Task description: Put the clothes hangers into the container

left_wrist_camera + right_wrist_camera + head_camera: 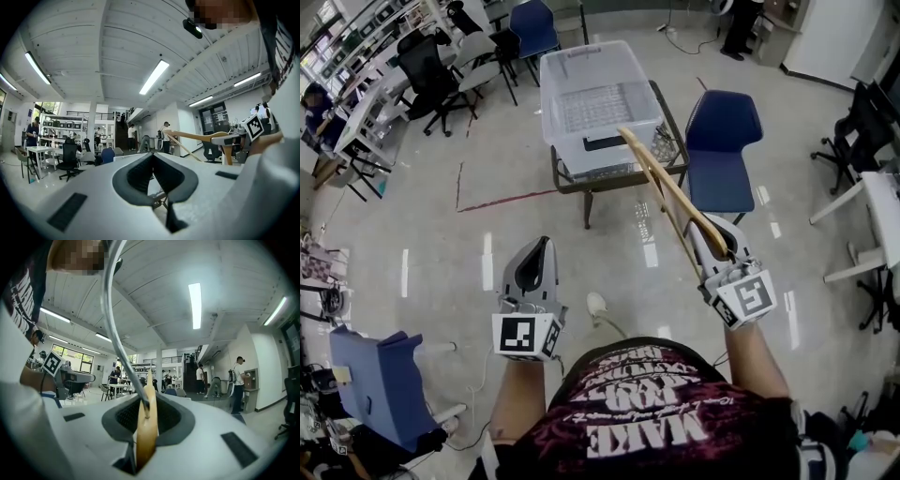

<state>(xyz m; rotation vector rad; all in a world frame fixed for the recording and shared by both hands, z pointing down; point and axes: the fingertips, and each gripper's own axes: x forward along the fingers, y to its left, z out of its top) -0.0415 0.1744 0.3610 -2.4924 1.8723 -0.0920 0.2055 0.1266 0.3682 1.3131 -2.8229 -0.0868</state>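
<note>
near the container (600,49), right gripper (710,232) level

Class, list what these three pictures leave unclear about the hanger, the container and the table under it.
Wooden hanger, hook: right gripper view, the top edge cuts its wire off.
Container, contents: head view, cloudy walls and glare blur them.
Table, top: head view, the container hides most of it.

1. Long ceiling lamps (153,77) lit the hall brightly and evenly.
2. The glossy floor (422,234) carried pale glare streaks; shadows were faint.
3. Both gripper views bent strongly, with black corners.
4. Up close, the wooden hanger (145,437) looked slightly soft, perhaps out of focus.
</note>
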